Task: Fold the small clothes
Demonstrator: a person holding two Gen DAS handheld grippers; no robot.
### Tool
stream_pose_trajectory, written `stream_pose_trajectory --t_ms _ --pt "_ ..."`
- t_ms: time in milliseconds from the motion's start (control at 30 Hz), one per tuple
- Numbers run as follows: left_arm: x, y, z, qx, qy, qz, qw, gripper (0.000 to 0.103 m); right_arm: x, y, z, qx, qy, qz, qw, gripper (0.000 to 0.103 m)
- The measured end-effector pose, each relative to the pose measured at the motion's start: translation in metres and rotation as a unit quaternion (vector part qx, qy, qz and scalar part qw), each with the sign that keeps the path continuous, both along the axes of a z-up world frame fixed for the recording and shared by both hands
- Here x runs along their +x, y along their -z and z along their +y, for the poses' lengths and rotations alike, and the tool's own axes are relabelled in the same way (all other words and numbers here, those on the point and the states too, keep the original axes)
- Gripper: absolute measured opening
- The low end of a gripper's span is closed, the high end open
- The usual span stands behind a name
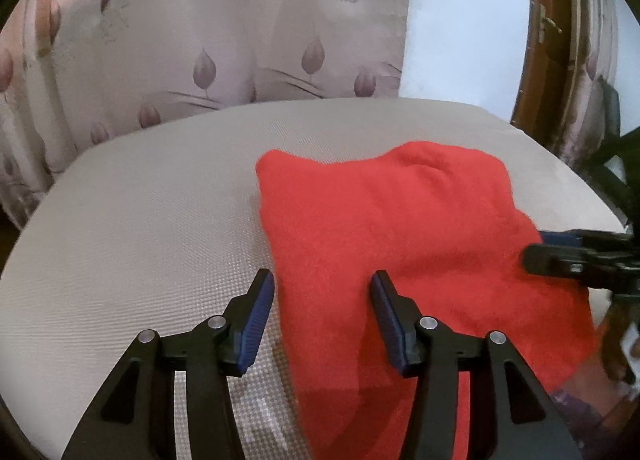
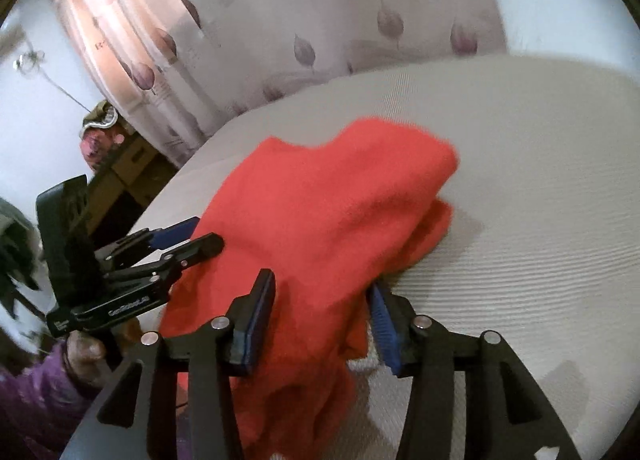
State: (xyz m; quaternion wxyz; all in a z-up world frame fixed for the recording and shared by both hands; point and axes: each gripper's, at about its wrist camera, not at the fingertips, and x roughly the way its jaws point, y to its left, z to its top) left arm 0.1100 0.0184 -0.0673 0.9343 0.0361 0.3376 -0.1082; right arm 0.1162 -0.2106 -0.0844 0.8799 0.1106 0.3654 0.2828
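A red fleece garment (image 1: 392, 228) lies folded on the beige padded surface (image 1: 140, 200), with its near end hanging over the front edge. My left gripper (image 1: 322, 308) hovers open over the garment's left edge, pads clear of the cloth. At the garment's right edge, my right gripper (image 1: 540, 246) reaches in from the side. In the right wrist view the red garment (image 2: 328, 212) lies bunched between the spread fingers of my right gripper (image 2: 320, 320), and the pads do not pinch it. My left gripper (image 2: 200, 238) is at the garment's left side, open.
A leaf-print curtain (image 1: 240, 52) hangs behind the surface. A wooden door frame (image 1: 544, 60) stands at the right. A cardboard box (image 2: 132, 164) and clutter sit past the left edge. A hand in a purple sleeve (image 2: 36, 392) holds the left gripper. Bare surface (image 2: 520, 180) stretches right.
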Motion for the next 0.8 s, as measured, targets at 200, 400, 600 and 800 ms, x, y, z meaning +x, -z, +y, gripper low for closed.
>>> stream_pose_trajectory --t_ms 200,400,600,800 --pt "-0.011 -0.008 -0.001 0.024 -0.045 -0.038 0.9980 0.073 -0.039 -0.013 -0.001 -0.007 0.021 -0.041 0.999 0.064" --pt "-0.033 -0.026 0.000 0.045 -0.091 -0.113 0.9883 0.103 -0.059 -0.016 0.007 -0.016 0.029 -0.060 0.998 0.074" --pt "-0.049 -0.052 0.002 0.041 -0.119 -0.159 0.9791 0.103 -0.069 -0.025 0.007 -0.013 0.030 -0.072 0.997 0.077" --pt "-0.055 -0.075 0.009 0.045 -0.174 -0.154 0.9716 0.103 -0.077 -0.039 0.006 -0.010 0.028 -0.089 0.996 0.080"
